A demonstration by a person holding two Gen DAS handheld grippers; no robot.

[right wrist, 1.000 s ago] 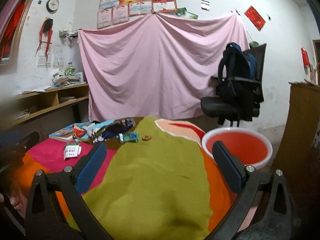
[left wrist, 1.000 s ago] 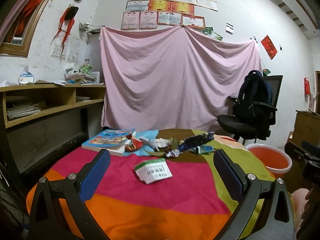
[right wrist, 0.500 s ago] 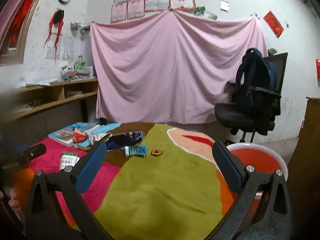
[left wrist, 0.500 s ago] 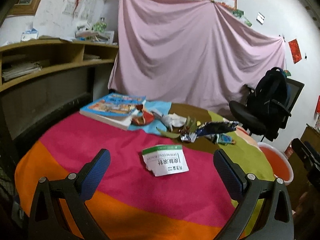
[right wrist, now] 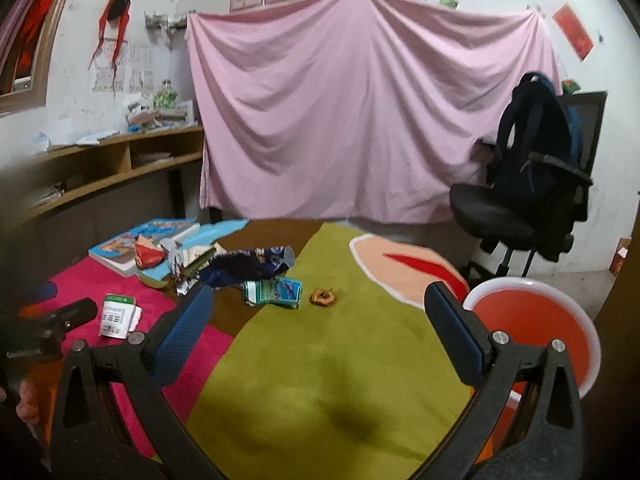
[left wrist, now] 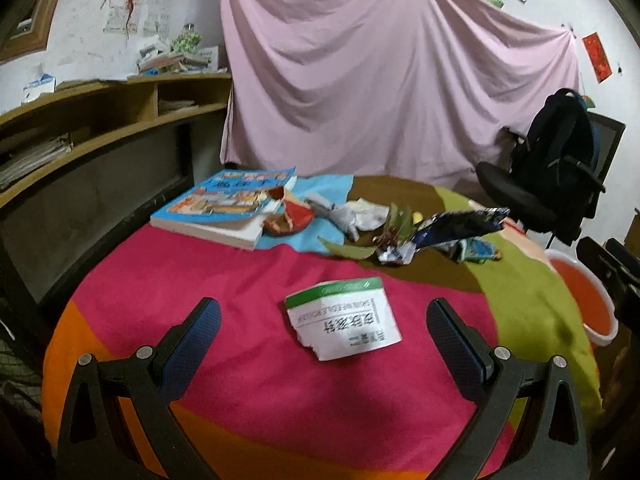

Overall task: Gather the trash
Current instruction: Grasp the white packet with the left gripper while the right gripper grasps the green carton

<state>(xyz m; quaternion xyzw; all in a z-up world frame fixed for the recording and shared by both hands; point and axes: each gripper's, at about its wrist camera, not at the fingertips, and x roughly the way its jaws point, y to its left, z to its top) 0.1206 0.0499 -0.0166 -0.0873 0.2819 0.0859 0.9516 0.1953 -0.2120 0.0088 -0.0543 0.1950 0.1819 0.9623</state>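
Observation:
A torn white packet with a green stripe (left wrist: 344,318) lies on the pink part of the tablecloth, just ahead of my open left gripper (left wrist: 323,320) and between its blue pads. Further back sit a dark blue snack bag (left wrist: 456,226), crumpled white paper (left wrist: 362,216), a red wrapper (left wrist: 294,216) and leaves. My right gripper (right wrist: 320,316) is open over the green cloth; a teal wrapper (right wrist: 276,292) and a small brown scrap (right wrist: 323,297) lie ahead of it. The white packet (right wrist: 116,316) shows at the right wrist view's left. An orange bucket (right wrist: 536,320) stands off the table's right edge.
A blue picture book (left wrist: 228,208) lies at the table's back left. A wooden shelf unit (left wrist: 80,120) runs along the left wall. An office chair with a dark backpack (right wrist: 532,168) stands at the right, before a pink sheet (right wrist: 360,112).
The left gripper has moved forward and tilted down, so the white packet now lies between its fingers. The right gripper has moved nearer the trash pile and the bucket shifted lower right.

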